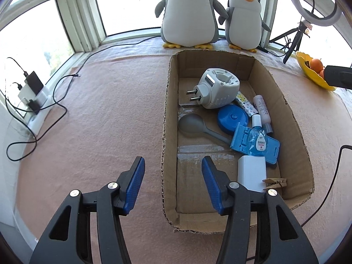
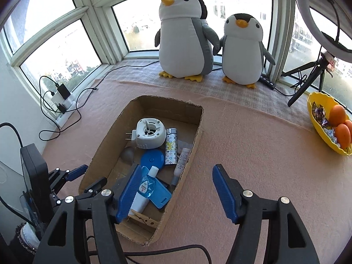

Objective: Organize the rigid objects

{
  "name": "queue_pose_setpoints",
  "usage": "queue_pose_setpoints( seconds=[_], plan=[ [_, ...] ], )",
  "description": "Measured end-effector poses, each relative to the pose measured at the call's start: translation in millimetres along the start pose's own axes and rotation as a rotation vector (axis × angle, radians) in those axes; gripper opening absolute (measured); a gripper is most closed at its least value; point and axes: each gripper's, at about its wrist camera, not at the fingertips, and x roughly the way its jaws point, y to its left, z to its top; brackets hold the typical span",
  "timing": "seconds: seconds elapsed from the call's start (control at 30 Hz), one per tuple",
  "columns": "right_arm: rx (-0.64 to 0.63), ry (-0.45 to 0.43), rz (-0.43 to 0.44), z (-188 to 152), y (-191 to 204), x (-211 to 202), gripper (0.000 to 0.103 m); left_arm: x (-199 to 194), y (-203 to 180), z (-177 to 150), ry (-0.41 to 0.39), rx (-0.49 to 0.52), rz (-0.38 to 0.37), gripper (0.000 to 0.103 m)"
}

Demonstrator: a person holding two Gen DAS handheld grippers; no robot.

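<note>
The left gripper [image 1: 173,165] holds its jaws spread and empty astride the near-left wall of the cardboard box [image 1: 170,101], while the right gripper [image 2: 176,173] hangs with jaws spread and empty over the pink-covered bench [image 2: 253,143], just right of the box. In the box lie a white plug-in device [image 1: 216,88], grey spoon [image 1: 193,124], round blue case [image 1: 232,118], blue holder [image 1: 239,138] under a small blue liquid bottle [image 1: 257,138], white tube [image 1: 261,107], patterned lighter [image 2: 171,146], white block [image 1: 252,171] and wooden clothespin [image 1: 276,182]. Farther right, a yellow bowl [image 2: 316,123] holds oranges [image 2: 337,114] and wrapped sweets [image 2: 319,113].
</note>
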Motion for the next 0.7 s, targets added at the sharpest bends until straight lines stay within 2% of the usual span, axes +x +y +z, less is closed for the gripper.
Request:
queue_pose_setpoints(
  seconds=[0.03,0.3,0.43,0.57,0.7],
  plan=[
    [0.001,-0.012,-0.01,-1.6,0.5,-5.7,0.066,-5.4,-0.3,1.2,-0.009,-0.002,-0.004,0.06],
    [0.028,-0.096,-0.048,-13.7,1.1,-51.7,0.072,-50.5,-14.0,15.8,-0.104,0.026,-0.04,0.061],
    [0.032,-0.136,-0.065,-17.7,0.3,-75.0,0.075,-76.5,-17.8,25.7,-0.161,0.028,-0.07,0.07],
    [0.021,-0.175,-0.117,-23.3,1.7,-90.5,0.081,-96.5,-21.5,30.7,-0.203,0.038,-0.071,0.07],
    [0.03,-0.192,-0.161,-33.6,2.2,-93.6,0.083,-106.3,-25.4,29.1,-0.218,0.046,-0.055,0.075]
  ],
)
